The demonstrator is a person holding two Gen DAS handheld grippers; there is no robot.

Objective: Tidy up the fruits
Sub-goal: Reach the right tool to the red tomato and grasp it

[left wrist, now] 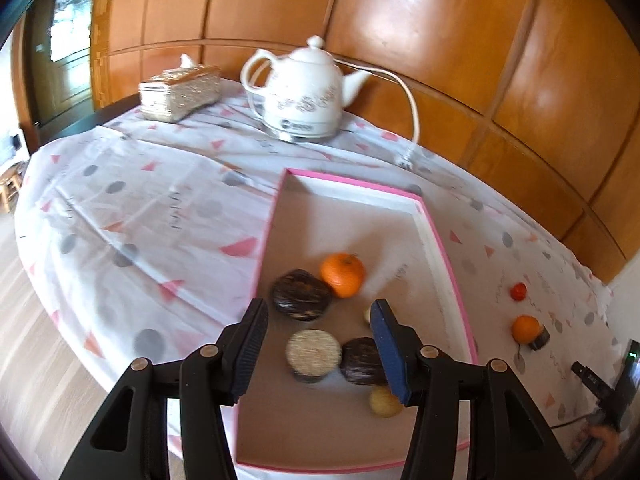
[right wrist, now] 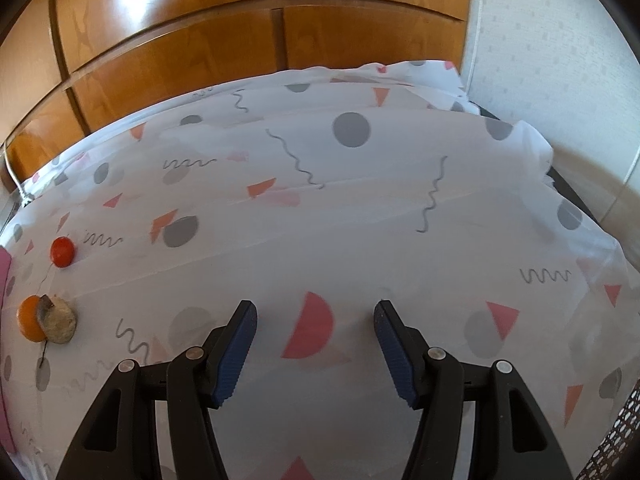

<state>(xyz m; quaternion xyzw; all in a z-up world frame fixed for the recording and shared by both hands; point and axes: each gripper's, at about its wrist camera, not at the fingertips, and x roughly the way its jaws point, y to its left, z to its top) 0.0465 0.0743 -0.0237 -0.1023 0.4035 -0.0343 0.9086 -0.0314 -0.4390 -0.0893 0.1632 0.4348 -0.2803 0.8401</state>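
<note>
A pink-rimmed box (left wrist: 430, 220) lies on the patterned tablecloth. Inside it sit an orange (left wrist: 343, 274), two dark round fruits (left wrist: 301, 295) (left wrist: 362, 361), a pale-topped round one (left wrist: 314, 354) and a yellowish fruit (left wrist: 385, 402). My left gripper (left wrist: 319, 317) hovers above them, open, with nothing between its fingers. Outside the box, on the cloth, rest a small red fruit (right wrist: 62, 251), an orange (right wrist: 29, 318) and a pale round fruit (right wrist: 60, 320) touching it. My right gripper (right wrist: 315, 317) stands open over bare cloth, to the right of those fruits.
A white teapot (left wrist: 308, 92) with a cord (left wrist: 412, 120) and a tissue box (left wrist: 180, 92) stand at the table's far side. Wooden panelling (right wrist: 180, 40) runs behind. The pink box edge (right wrist: 4, 280) shows at the far left of the right wrist view.
</note>
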